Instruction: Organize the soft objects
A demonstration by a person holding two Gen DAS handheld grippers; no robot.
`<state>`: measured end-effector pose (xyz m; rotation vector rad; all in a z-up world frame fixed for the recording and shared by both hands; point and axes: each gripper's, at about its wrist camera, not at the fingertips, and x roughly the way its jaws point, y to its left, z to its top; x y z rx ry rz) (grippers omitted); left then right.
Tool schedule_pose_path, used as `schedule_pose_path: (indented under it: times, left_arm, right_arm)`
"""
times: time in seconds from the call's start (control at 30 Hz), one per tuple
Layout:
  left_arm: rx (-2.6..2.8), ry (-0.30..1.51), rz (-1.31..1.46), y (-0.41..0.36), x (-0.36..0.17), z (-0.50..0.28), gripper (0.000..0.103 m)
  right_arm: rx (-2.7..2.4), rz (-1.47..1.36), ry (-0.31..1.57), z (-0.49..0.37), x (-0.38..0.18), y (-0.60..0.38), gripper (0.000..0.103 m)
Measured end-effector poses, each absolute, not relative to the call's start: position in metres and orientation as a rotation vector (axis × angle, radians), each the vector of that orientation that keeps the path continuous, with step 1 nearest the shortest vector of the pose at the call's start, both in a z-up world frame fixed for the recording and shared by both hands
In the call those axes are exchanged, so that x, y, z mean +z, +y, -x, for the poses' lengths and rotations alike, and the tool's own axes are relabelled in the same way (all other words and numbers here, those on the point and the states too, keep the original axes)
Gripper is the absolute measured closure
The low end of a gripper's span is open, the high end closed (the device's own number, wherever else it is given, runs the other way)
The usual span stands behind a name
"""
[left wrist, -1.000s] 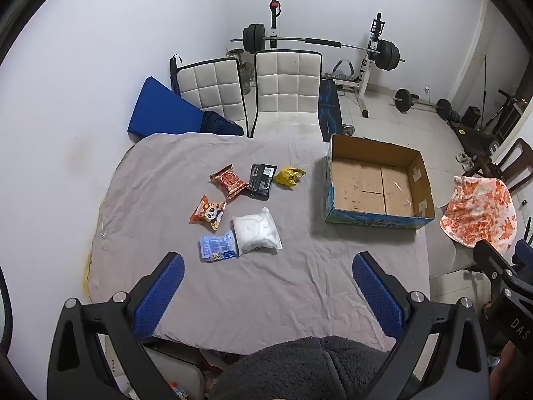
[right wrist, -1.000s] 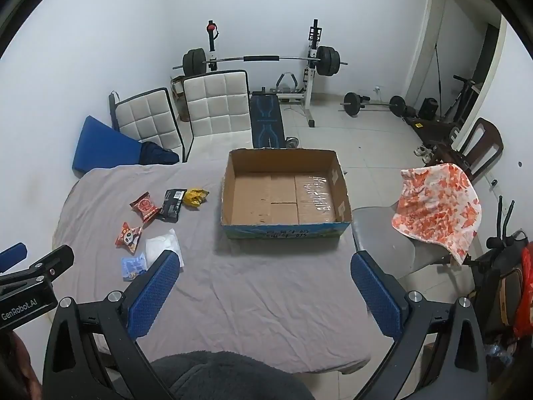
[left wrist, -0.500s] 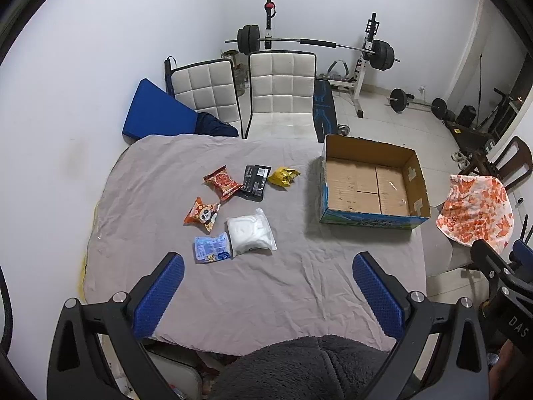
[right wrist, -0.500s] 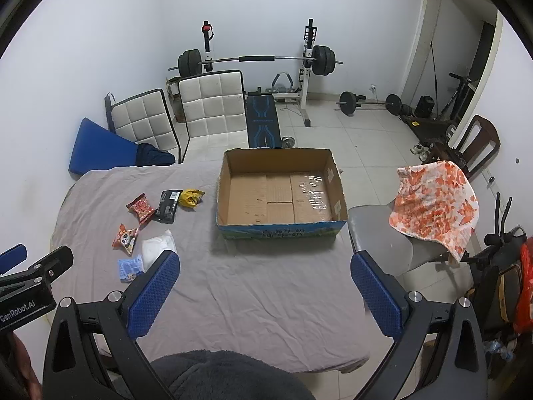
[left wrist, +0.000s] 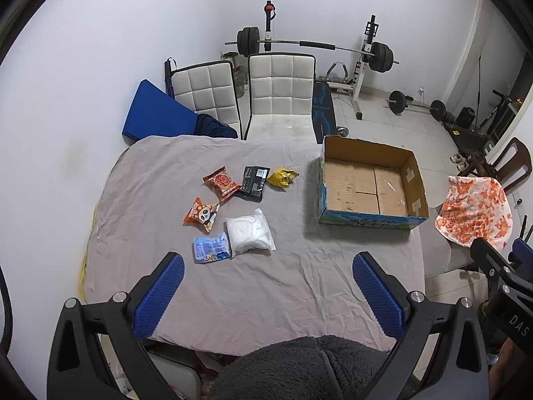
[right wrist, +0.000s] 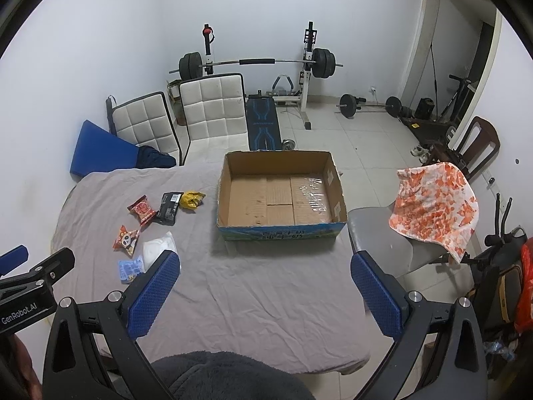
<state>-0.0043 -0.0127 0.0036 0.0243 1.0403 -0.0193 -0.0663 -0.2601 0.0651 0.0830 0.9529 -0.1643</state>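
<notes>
Several soft packets lie on the grey-covered table (left wrist: 283, 293): a white pouch (left wrist: 249, 233), a light blue packet (left wrist: 212, 247), an orange panda packet (left wrist: 202, 214), a red packet (left wrist: 222, 182), a black packet (left wrist: 254, 182) and a yellow packet (left wrist: 281, 177). An open, empty cardboard box (left wrist: 369, 185) stands at the right; it also shows in the right wrist view (right wrist: 279, 196). My left gripper (left wrist: 266, 293) is open and empty, high above the table's near edge. My right gripper (right wrist: 265, 293) is open and empty too.
Two white padded chairs (left wrist: 279, 96) and a blue mat (left wrist: 156, 113) stand behind the table. A barbell rack (right wrist: 260, 63) is at the back wall. A grey chair with an orange-patterned cloth (right wrist: 433, 206) stands right of the table.
Both grippers have risen or pulled back a little, so the table and box look slightly smaller and farther. Nothing on the table has moved.
</notes>
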Motion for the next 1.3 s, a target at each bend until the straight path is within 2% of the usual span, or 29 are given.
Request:
schedule_pose_path:
  times: [1.3]
  left_arm:
    - [-0.035,1.03,-0.013,-0.018,0.009,0.006,0.0]
  right_arm:
    - [-0.169,-0.077,0.928,0.073,0.076,-0.261,0.0]
